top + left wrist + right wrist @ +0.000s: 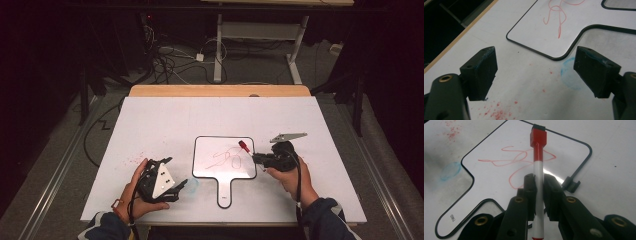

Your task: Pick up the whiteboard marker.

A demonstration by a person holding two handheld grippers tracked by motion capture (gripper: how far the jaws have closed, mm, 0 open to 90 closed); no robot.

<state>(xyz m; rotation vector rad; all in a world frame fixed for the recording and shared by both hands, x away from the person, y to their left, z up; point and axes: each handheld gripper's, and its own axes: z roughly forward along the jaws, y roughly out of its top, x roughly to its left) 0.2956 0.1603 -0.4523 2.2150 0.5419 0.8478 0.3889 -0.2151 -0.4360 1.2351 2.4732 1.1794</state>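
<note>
Right gripper (538, 182) jaws were clamped on the red marker (537, 170), capped end sticking out past the jaw tips over the scribbled whiteboard (207, 145). Left gripper (535, 72) jaws stood apart, nothing between, above the red-stained surface (150, 120) beside the board. Risk: the thin, round marker could twist or slip in the clamp if pressed down, smearing the lines

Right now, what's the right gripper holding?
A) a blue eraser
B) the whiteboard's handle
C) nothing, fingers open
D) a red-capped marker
D: the right gripper has its fingers closed on a white marker with a red cap, held over the red scribble on the whiteboard.
</note>
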